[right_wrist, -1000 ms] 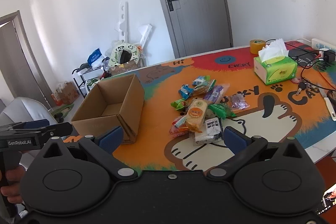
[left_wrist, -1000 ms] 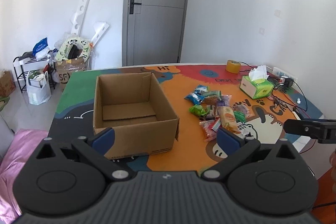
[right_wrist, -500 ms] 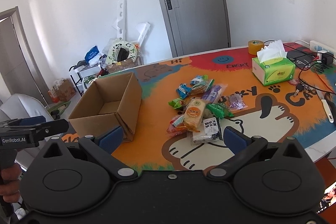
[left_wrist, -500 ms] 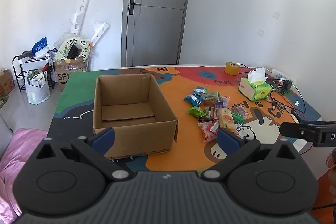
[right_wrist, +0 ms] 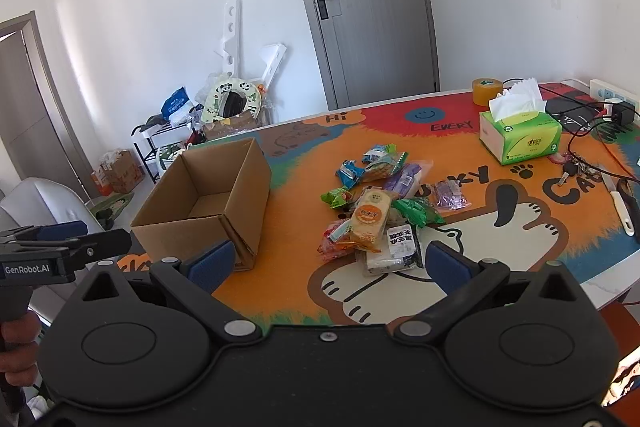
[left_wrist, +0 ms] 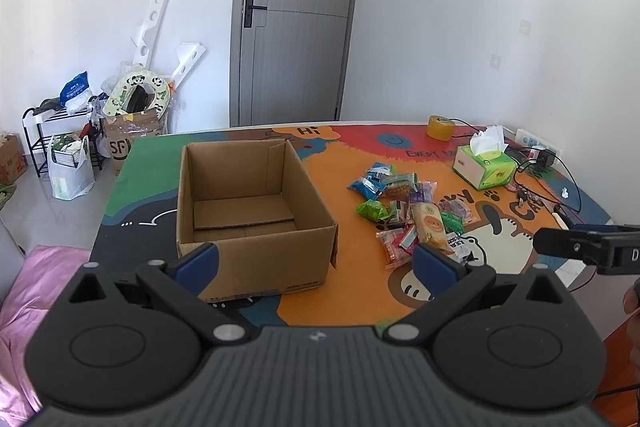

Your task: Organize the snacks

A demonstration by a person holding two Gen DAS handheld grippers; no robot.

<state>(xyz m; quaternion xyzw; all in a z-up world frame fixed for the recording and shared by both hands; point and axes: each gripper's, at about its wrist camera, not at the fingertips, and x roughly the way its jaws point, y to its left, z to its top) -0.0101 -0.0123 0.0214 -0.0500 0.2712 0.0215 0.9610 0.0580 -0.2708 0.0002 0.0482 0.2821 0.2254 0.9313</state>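
- The snacks (right_wrist: 374, 211) lie in a loose pile on the table (right_wrist: 460, 291), on the orange part of its colourful mat, to the right of the cardboard box (right_wrist: 208, 199) and apart from it.
- In the pile I see an orange biscuit pack (right_wrist: 370, 219) lying on top, a white and black packet (right_wrist: 394, 249) touching its near side, a green packet (right_wrist: 416, 211) just beside it on the right, and blue packets (left_wrist: 370, 183) at the far side.
- The cardboard box stands upright with its top open; I see only its brown bottom inside.
- My right tool (right_wrist: 326, 265) is held over the near edge of the table, in front of the pile. Its blue pads (right_wrist: 444, 265) are wide apart and nothing is between them.
- My left tool (left_wrist: 316, 263) is held in front of the near wall of the box. Its pads (left_wrist: 196, 265) are also wide apart and hold nothing.
- Each camera shows the other tool at the edge of the picture, with a part of my hand (right_wrist: 16, 347) under the left one.
- Farther right on the table there is a green tissue box (right_wrist: 520, 139), a roll of yellow tape (right_wrist: 486, 91) behind it, and black cables (right_wrist: 592, 131) with keys (right_wrist: 576, 171).
- Behind the table there is a grey door (left_wrist: 296, 15) in a white wall.
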